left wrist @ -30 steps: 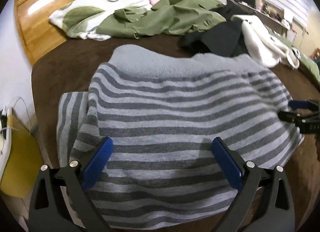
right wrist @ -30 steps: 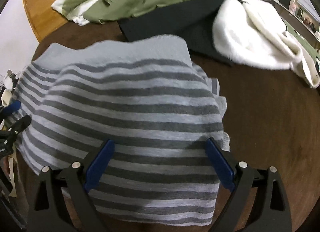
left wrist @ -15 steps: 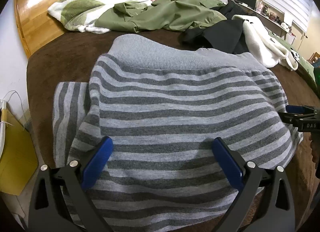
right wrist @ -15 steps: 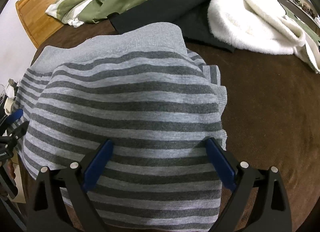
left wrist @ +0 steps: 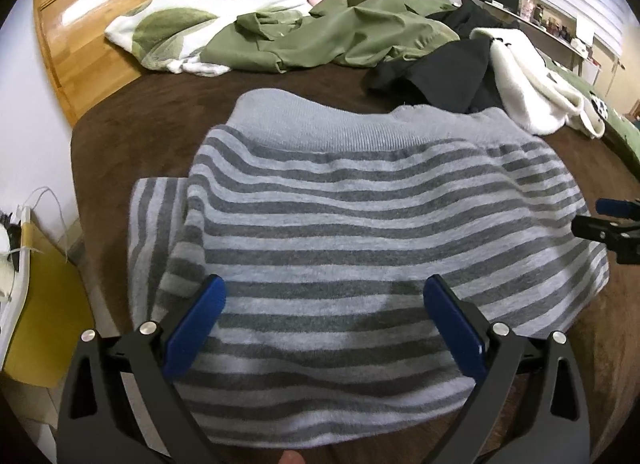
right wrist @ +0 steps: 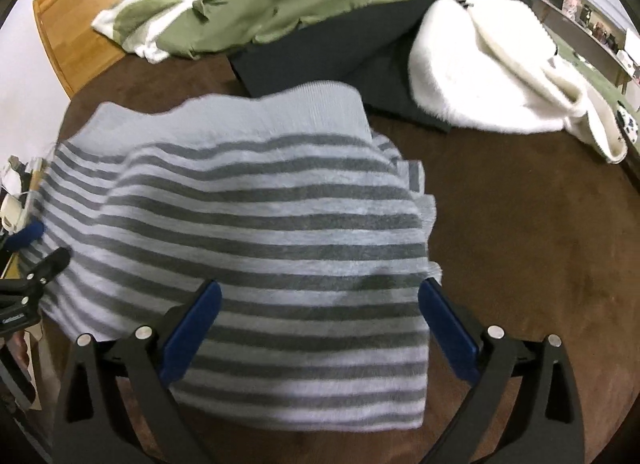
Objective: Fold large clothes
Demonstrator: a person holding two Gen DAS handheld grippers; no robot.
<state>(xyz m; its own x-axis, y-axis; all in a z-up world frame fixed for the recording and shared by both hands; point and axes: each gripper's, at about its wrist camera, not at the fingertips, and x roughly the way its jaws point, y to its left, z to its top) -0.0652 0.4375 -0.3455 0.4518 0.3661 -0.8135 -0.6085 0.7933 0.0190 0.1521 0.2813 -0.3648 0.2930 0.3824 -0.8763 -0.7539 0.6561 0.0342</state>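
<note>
Striped sweater lies folded at the bed's near edge; left gripper and right gripper, jaws having just widened, hang spread, gripping nothing, presumably released post-fold.

Sweater on the bed (jacket and pillow behind).
</note>
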